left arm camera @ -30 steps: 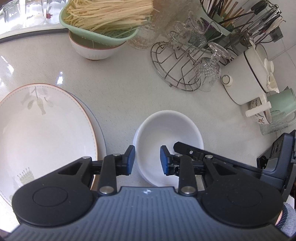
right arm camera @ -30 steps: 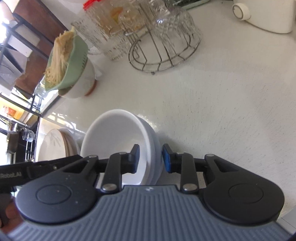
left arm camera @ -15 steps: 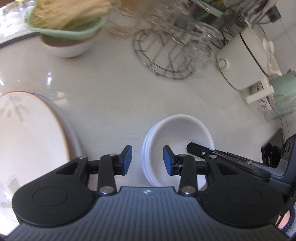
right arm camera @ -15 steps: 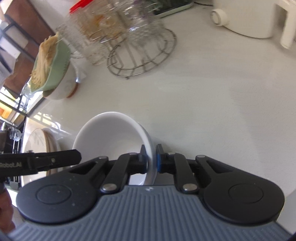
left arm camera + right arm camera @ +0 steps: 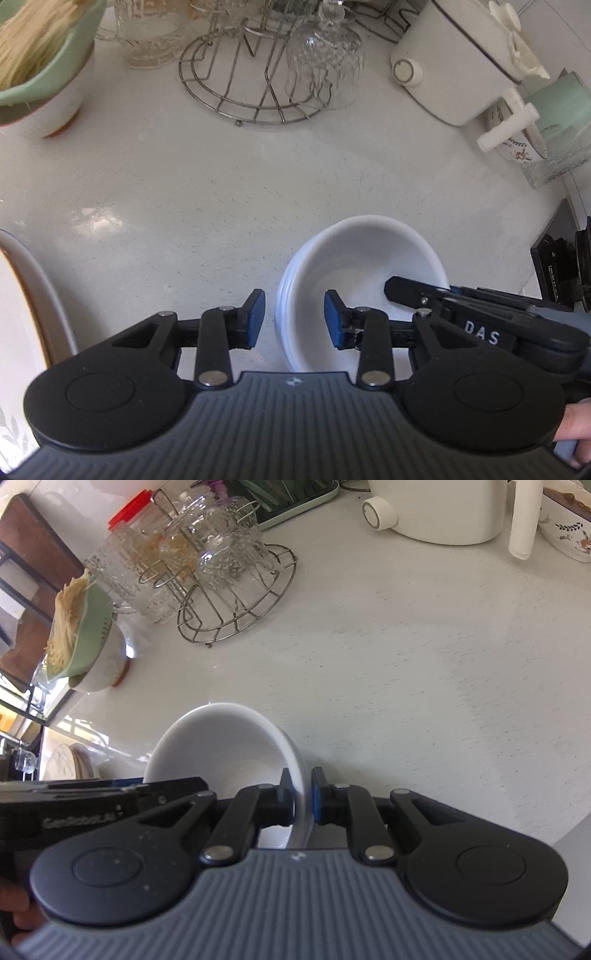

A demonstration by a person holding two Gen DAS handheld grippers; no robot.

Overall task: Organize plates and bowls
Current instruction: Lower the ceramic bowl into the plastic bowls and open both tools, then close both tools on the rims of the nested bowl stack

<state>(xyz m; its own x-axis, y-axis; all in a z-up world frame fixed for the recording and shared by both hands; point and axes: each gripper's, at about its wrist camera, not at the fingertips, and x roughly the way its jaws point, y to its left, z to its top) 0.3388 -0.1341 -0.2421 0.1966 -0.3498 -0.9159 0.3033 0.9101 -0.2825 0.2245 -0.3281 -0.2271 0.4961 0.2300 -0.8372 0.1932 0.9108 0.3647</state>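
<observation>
The right gripper (image 5: 300, 797) is clamped on the rim of the white bowl (image 5: 225, 746): one pad sits inside the wall, the other outside, with the thin edge pinched between them. The bowl extends ahead and to the left of those fingers, its hollow facing the camera. In the left wrist view the bowl shows stacked rims along its outer side, so it looks like a nested stack of white bowls, though how many cannot be told.

The left gripper (image 5: 294, 319) stands partly open and its jaws are closing. The near left edge of the bowl lies in the gap, closer to the right-hand pad; neither blue pad touches it. The right gripper's black finger reaches over the bowl's far side from the right in this view.

To the left of the left gripper, at the frame's edge, lies a large plate (image 5: 22, 295) with an orange rim, well apart from the bowl. Ahead of both grippers, across the pale countertop (image 5: 221, 192), stand a wire rack (image 5: 243, 88) holding cut glasses, a green colander (image 5: 48, 70) of pale noodles resting in a bowl, and a white pot (image 5: 461, 62).
</observation>
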